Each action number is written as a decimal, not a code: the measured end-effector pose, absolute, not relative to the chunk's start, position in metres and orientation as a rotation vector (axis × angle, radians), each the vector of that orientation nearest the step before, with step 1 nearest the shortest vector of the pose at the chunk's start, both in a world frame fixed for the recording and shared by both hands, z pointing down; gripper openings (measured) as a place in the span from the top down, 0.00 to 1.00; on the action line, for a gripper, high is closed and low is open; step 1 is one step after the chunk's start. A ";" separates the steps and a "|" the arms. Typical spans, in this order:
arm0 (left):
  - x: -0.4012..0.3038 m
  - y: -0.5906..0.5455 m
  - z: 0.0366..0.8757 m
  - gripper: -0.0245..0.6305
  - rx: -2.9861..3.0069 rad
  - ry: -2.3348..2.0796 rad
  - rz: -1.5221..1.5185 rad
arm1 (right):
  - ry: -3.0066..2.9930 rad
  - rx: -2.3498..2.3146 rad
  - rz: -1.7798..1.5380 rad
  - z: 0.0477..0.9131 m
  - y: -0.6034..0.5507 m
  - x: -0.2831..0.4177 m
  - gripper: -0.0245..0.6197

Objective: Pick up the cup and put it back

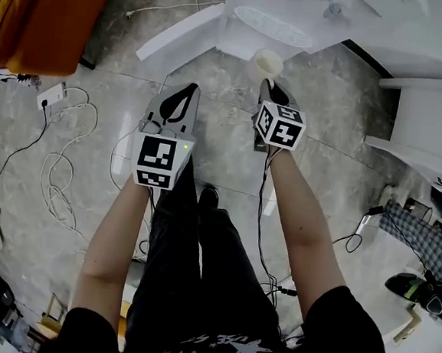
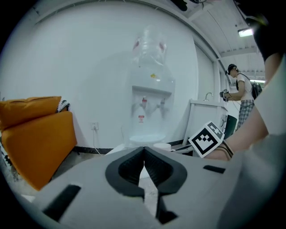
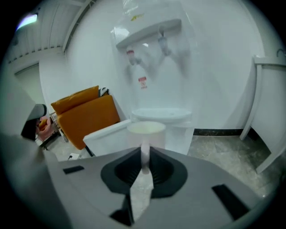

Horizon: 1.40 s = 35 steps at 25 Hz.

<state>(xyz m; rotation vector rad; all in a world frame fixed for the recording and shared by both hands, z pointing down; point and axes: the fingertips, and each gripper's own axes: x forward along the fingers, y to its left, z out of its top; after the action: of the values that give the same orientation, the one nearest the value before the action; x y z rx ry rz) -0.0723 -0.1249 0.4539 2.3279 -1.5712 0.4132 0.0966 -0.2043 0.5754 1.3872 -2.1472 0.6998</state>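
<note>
A white paper cup [image 1: 266, 63] hangs in the air above the marble floor, in front of a white water dispenser [image 1: 274, 21]. My right gripper [image 1: 269, 85] is shut on the cup's near wall. In the right gripper view the cup [image 3: 145, 129] stands upright, its wall pinched thin between the dark pads. My left gripper [image 1: 192, 89] is beside it to the left, shut, with nothing in it. In the left gripper view its jaw tips [image 2: 144, 154] meet, and the cup [image 2: 161, 146] shows just past them, next to the right gripper's marker cube [image 2: 206, 138].
An orange seat [image 1: 51, 11] fills the upper left. A power strip [image 1: 51, 95] and loose white cables [image 1: 60, 173] lie on the floor at left. A white cabinet [image 1: 425, 128] stands at right. The dispenser's drip tray [image 3: 161, 114] sits behind the cup. A person [image 2: 239, 96] stands far off.
</note>
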 end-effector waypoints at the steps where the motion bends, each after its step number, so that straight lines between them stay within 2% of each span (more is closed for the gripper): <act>1: -0.073 -0.113 0.433 0.95 2.315 -1.586 0.399 | -2.160 1.384 0.697 0.554 -0.193 0.100 0.90; 10: -0.073 -0.051 0.294 0.95 2.288 -1.678 0.286 | -2.294 1.381 0.553 0.380 -0.122 0.128 0.90; 18: -0.076 0.033 0.215 0.95 2.361 -1.667 0.185 | -2.345 1.538 0.365 0.254 -0.027 0.151 0.90; 27: -0.097 0.173 0.164 0.95 2.416 -1.634 0.156 | -2.412 1.586 0.169 0.154 0.134 0.145 0.90; 35: -0.129 0.249 0.146 0.95 2.431 -1.657 0.141 | -2.412 1.628 0.141 0.135 0.224 0.131 0.90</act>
<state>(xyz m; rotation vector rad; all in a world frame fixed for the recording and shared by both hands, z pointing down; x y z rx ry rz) -0.1289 0.2489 0.1459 2.4310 -1.6575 0.1414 0.1314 0.2236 0.1346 1.6277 -2.4121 0.1406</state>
